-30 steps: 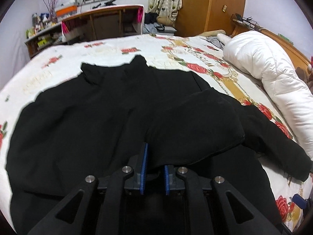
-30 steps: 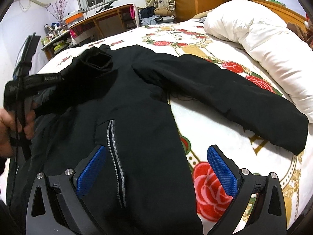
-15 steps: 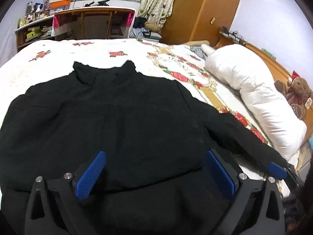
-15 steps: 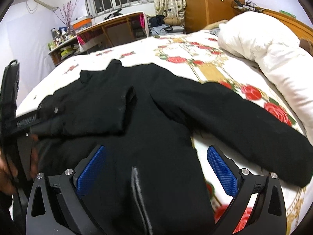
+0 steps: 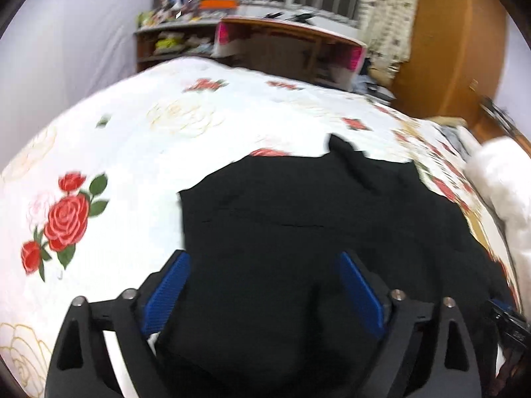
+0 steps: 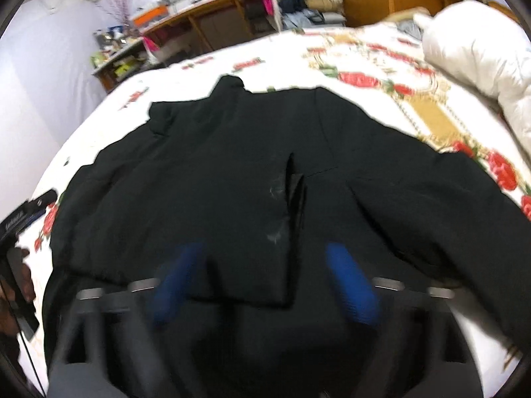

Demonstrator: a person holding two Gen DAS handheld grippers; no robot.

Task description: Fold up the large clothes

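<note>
**Both grippers spread over black jacket**

Left gripper (image 5: 262,295): blue pads held wide apart, nothing pinched. Right gripper (image 6: 265,282): pads likewise spread, blurred. The black jacket (image 6: 232,179) is seen beneath and ahead of both, laid on the rose-printed bedspread (image 5: 132,152). A white duvet (image 6: 481,49) is noted far right.

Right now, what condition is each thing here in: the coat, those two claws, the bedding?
black jacket: spread on the bed, one sleeve folded across its body, the other sleeve stretched out to the side.
left claw: open, over the jacket, gripping nothing.
right claw: open, blurred, over the jacket.
rose-print bedsheet: spread flat under the jacket.
white duvet: bunched up along the bed's edge.
</note>
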